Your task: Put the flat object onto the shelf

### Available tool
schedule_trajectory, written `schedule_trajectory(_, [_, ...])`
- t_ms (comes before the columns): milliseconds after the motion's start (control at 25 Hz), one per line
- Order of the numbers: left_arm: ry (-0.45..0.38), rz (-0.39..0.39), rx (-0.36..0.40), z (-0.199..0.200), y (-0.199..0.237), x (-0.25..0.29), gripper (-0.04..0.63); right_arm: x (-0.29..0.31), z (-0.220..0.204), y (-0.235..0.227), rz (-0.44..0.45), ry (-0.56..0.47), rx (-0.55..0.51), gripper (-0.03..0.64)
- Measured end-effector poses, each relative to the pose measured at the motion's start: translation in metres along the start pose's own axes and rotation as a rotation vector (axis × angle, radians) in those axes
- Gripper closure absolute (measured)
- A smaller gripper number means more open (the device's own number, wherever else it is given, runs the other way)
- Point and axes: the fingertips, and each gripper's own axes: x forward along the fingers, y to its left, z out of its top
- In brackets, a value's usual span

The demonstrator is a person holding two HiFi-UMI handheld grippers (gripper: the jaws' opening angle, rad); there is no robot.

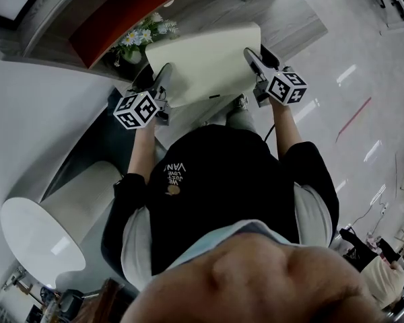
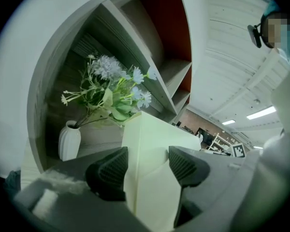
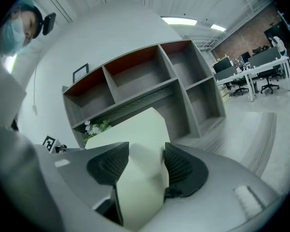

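Panel [image 1: 205, 62], flat, cream, held up between both tongs at the front of the shelf [image 1: 121, 12]. Left tongs [image 2: 147, 163] clamped on its left edge, right tongs [image 3: 146, 161] clamped on its right edge. White vase [image 2: 69, 140] with flowers stands in the shelf compartment behind panel's left side.

Head view looks down; both gripper views face the shelf [image 3: 135, 76].

Matt, smooth flat object [image 1: 205, 62] — wood-grain shelf [image 3: 135, 98].
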Motion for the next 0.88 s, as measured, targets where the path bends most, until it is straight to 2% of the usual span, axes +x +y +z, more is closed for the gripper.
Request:
schedule_trajectory(360, [-0.085, -0.002, 0.031, 0.025, -0.041, 0.015, 0.327, -0.008, 0.051, -0.017, 0.053, -0.063, -0.048, 0.399])
schedule_trajectory(880, [-0.31, 0.077, 0.088, 0.09, -0.114, 0.037, 0.336, 0.0, 0.174, -0.035, 0.246, -0.167, -0.168, 0.402])
